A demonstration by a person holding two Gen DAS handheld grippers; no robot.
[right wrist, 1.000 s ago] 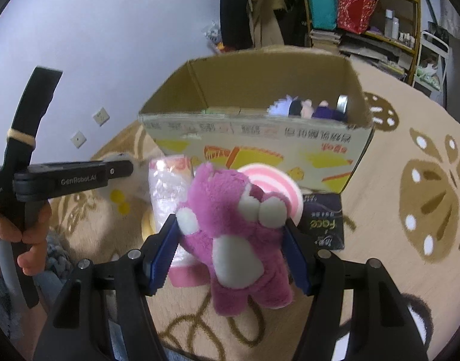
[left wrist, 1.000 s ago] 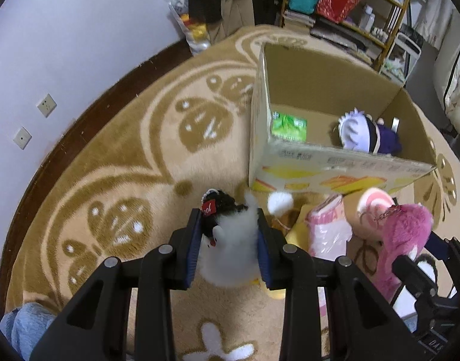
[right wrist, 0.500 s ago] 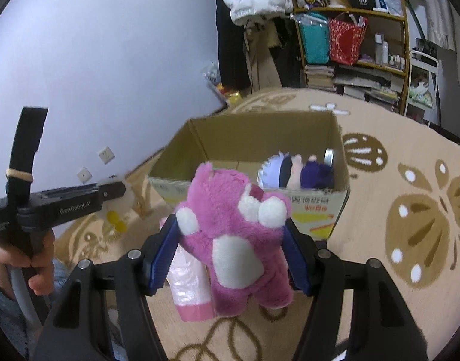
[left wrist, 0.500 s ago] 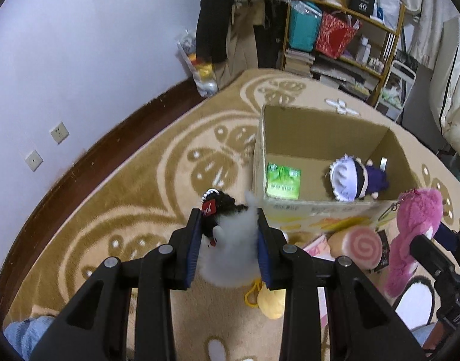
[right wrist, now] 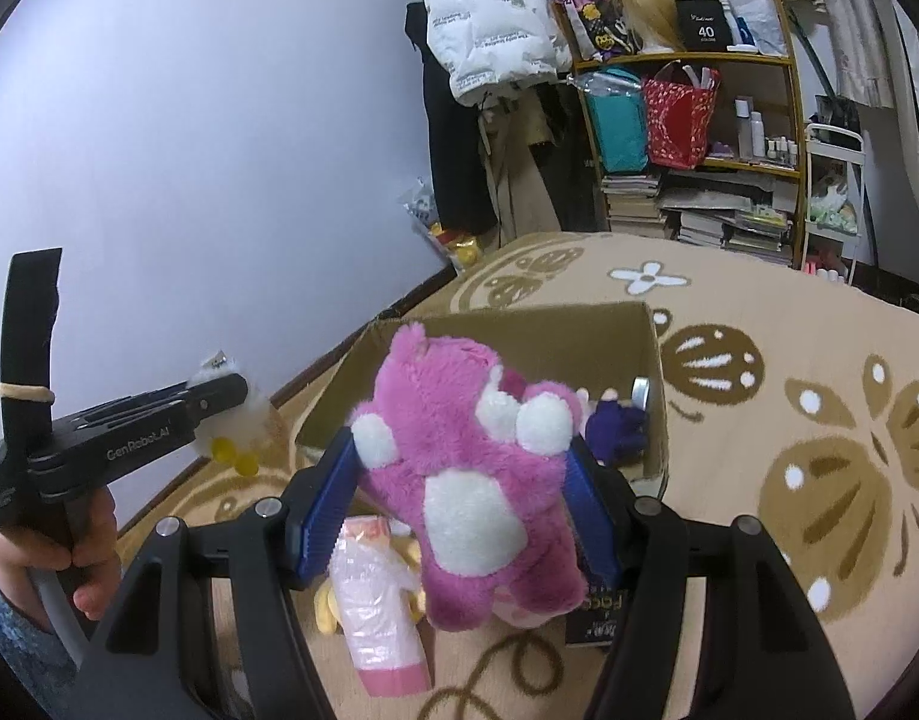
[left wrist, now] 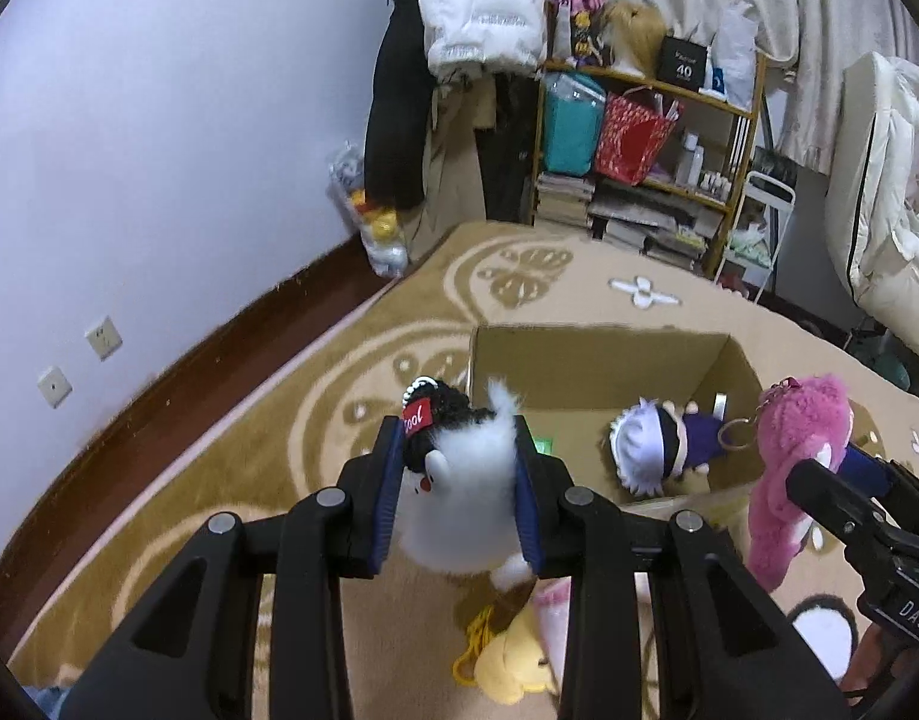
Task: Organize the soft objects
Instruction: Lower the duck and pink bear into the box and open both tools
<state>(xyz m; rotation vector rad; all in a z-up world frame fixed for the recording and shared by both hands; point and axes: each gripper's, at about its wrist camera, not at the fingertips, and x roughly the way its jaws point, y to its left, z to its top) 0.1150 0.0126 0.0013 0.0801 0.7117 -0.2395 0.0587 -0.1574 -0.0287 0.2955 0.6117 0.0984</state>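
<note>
My left gripper (left wrist: 456, 480) is shut on a white fluffy plush with a black cap (left wrist: 459, 486), held in the air just left of the open cardboard box (left wrist: 585, 360). My right gripper (right wrist: 465, 468) is shut on a pink plush bear (right wrist: 471, 468), held above the box's near edge (right wrist: 654, 396). The bear also shows in the left wrist view (left wrist: 789, 468). A doll with a white hat and purple clothes (left wrist: 657, 444) lies inside the box. The left gripper with its white plush (right wrist: 231, 414) shows at the left of the right wrist view.
On the carpet below lie a yellow plush (left wrist: 513, 672), a pink wrapped packet (right wrist: 375, 600) and a dark packet (right wrist: 597, 618). A green packet (left wrist: 543, 447) lies in the box. A shelf (left wrist: 639, 138) with bags and books stands at the back, by hanging coats.
Both grippers have risen with their plush toys and moved toward the box. The view now looks down into the box from higher up.
</note>
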